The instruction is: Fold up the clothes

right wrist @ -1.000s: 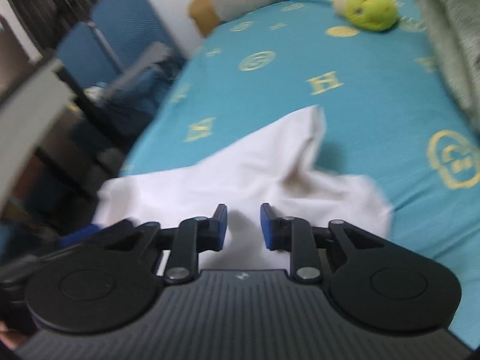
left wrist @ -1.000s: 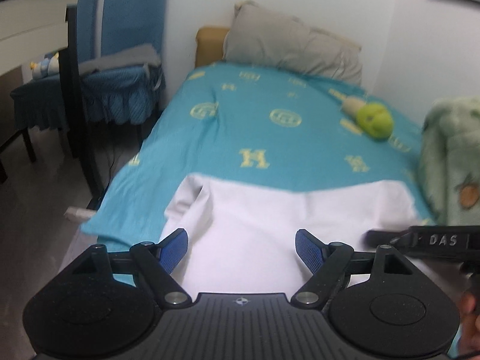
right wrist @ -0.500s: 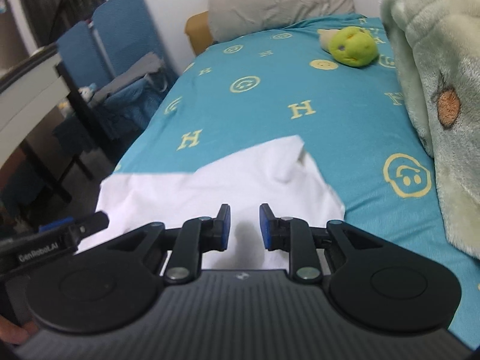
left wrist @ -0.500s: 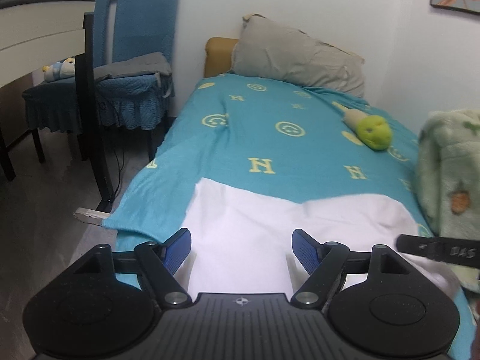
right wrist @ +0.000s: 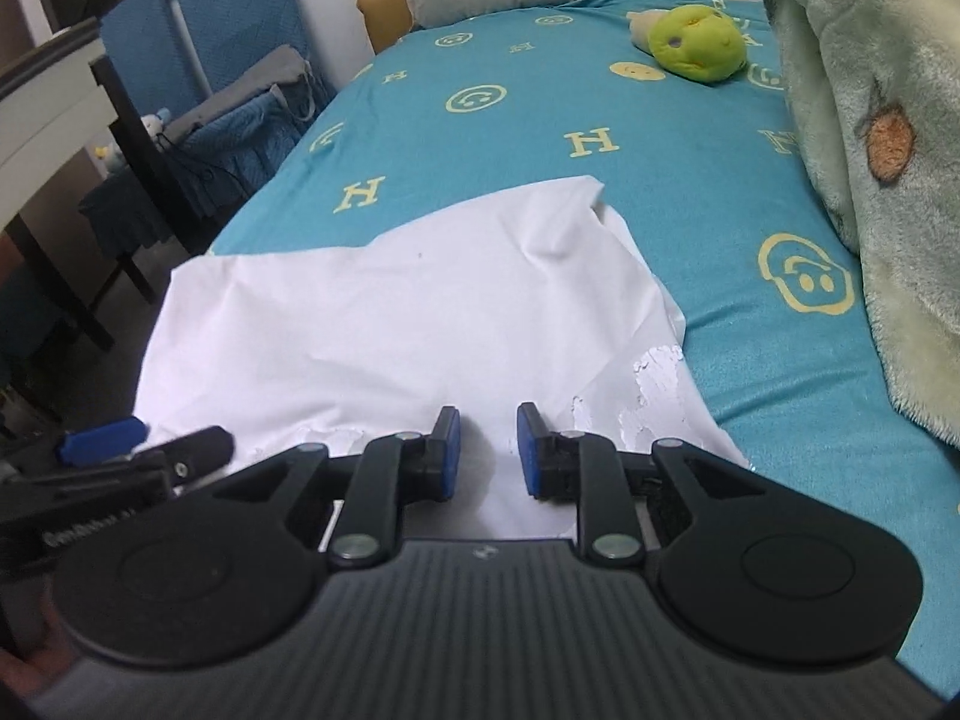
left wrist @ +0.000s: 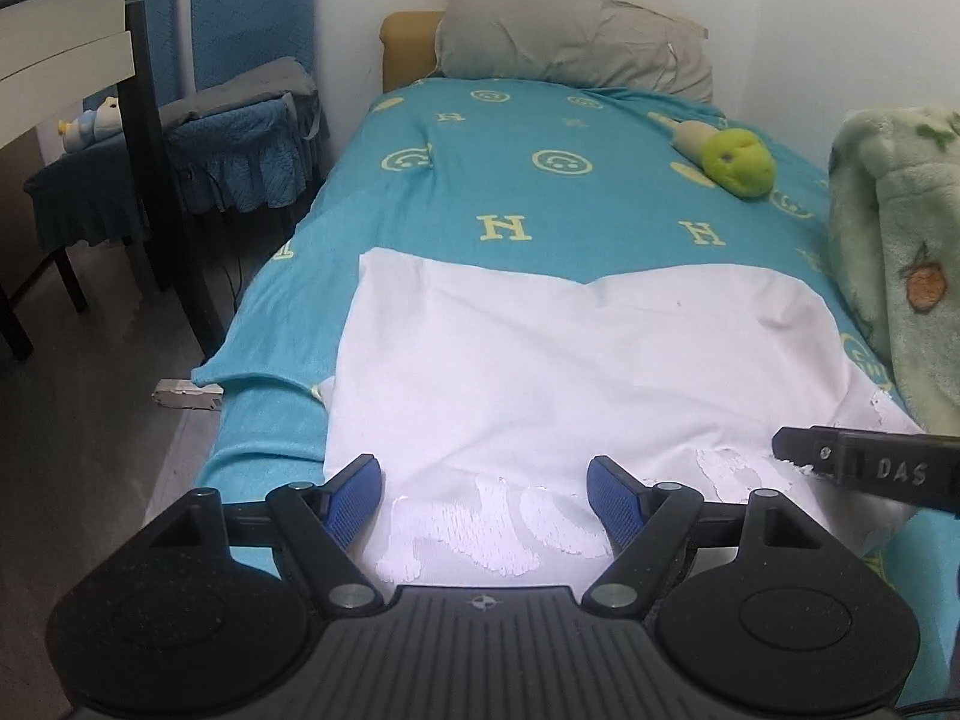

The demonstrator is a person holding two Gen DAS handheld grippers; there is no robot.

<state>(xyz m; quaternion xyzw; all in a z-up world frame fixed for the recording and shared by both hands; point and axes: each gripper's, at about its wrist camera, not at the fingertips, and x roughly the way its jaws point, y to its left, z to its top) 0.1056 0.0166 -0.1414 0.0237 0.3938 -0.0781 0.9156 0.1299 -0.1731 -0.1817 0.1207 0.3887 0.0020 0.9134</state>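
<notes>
A white garment (left wrist: 540, 372) with cracked white lettering lies spread on the near end of the bed; it also shows in the right wrist view (right wrist: 390, 324). My left gripper (left wrist: 485, 495) is open wide and empty, hovering over the garment's near edge. My right gripper (right wrist: 487, 447) hovers over the garment's near right part, its jaws a narrow gap apart with nothing between them. The right gripper's finger (left wrist: 864, 468) shows at the right in the left wrist view. The left gripper's finger (right wrist: 150, 450) shows at the left in the right wrist view.
The bed has a turquoise sheet (left wrist: 540, 192), a grey pillow (left wrist: 570, 36) at its head and a green plush toy (left wrist: 738, 162). A fluffy green blanket (right wrist: 870, 150) is heaped at the right. Blue chairs (left wrist: 240, 96) and a desk (left wrist: 54, 60) stand left.
Both grippers have pulled back toward the foot of the bed. The garment's far corners now lie flat and spread. The right jaws have opened slightly.
</notes>
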